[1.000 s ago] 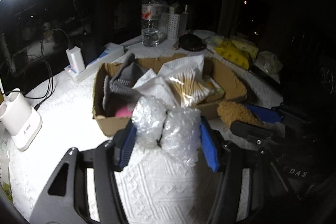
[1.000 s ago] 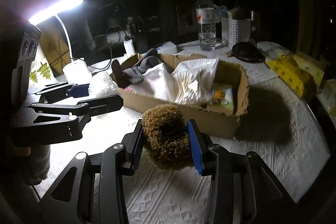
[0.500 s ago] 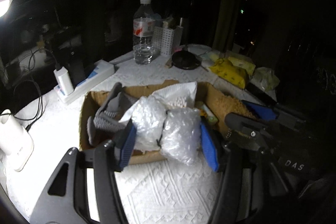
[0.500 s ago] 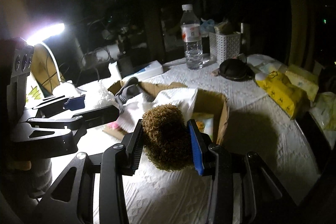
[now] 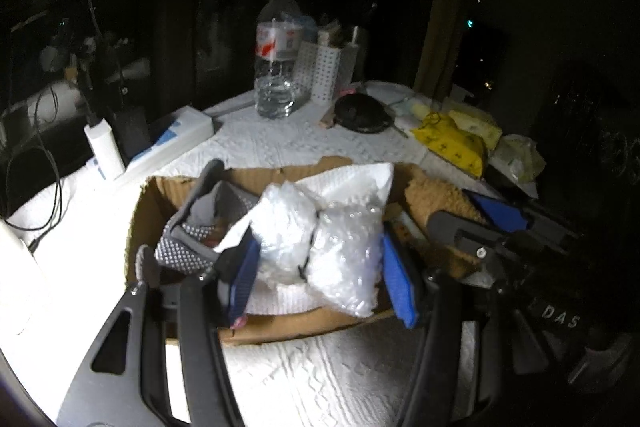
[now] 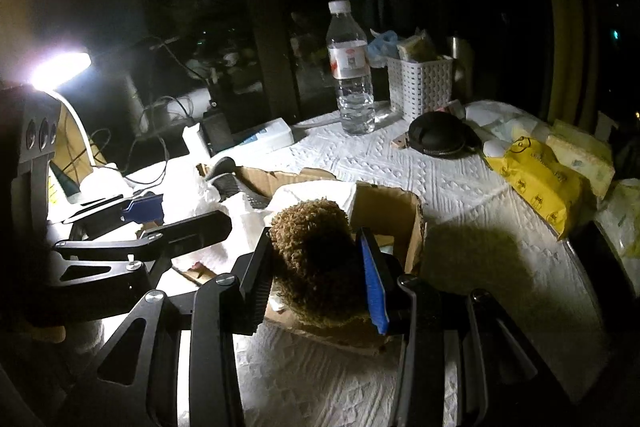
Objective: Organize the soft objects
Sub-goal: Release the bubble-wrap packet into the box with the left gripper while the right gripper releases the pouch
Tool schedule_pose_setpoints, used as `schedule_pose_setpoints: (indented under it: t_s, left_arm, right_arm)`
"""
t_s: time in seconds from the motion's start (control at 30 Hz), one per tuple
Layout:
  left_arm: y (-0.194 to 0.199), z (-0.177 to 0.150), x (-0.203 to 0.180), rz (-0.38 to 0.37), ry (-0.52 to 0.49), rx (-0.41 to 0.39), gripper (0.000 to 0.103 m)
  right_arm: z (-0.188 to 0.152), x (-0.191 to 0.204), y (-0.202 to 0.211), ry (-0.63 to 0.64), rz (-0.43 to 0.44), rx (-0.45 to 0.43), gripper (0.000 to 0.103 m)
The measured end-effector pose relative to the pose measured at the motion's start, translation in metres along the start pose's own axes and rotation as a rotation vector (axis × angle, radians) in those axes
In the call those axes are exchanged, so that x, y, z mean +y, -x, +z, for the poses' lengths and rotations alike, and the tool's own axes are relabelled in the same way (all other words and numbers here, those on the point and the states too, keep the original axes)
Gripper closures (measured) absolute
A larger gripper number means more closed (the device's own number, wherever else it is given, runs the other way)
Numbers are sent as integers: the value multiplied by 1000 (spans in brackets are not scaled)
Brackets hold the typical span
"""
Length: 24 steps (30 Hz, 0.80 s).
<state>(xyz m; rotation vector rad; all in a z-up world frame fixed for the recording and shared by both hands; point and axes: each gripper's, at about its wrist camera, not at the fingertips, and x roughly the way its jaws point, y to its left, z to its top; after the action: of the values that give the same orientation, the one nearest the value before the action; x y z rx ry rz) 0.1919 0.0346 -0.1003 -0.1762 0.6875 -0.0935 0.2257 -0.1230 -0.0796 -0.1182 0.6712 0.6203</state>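
I've got a crumpled wad of clear bubble wrap (image 5: 320,247) pinched between my left gripper (image 5: 320,267) pads, hanging over the near edge of the open brown cardboard box (image 5: 280,327). My right gripper (image 6: 316,275) is clamped on a curly tan-brown fuzzy pad (image 6: 316,259) over the box's right end. Inside the box: a grey dotted glove (image 5: 188,247) and a white paper towel (image 5: 352,183). The box sits mid-table on the white embossed tablecloth (image 6: 400,171); a clear plastic water bottle (image 6: 352,67) and white perforated basket (image 6: 420,87) stand toward the far edge.
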Motion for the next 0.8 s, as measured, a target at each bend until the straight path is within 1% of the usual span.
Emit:
schedule_pose_setpoints:
  t_s: [0.33, 0.73, 0.8]
  left_arm:
    - [-23, -12, 6, 21, 3, 52, 45]
    - [-38, -24, 5, 36, -4, 100, 44]
    - [-38, -24, 5, 36, -5, 101, 44]
  right_arm:
    - [-13, -2, -29, -17, 0, 50, 61]
    - [-21, -2, -32, -22, -23, 62, 60]
    - [-22, -2, -32, -21, -23, 63, 57]
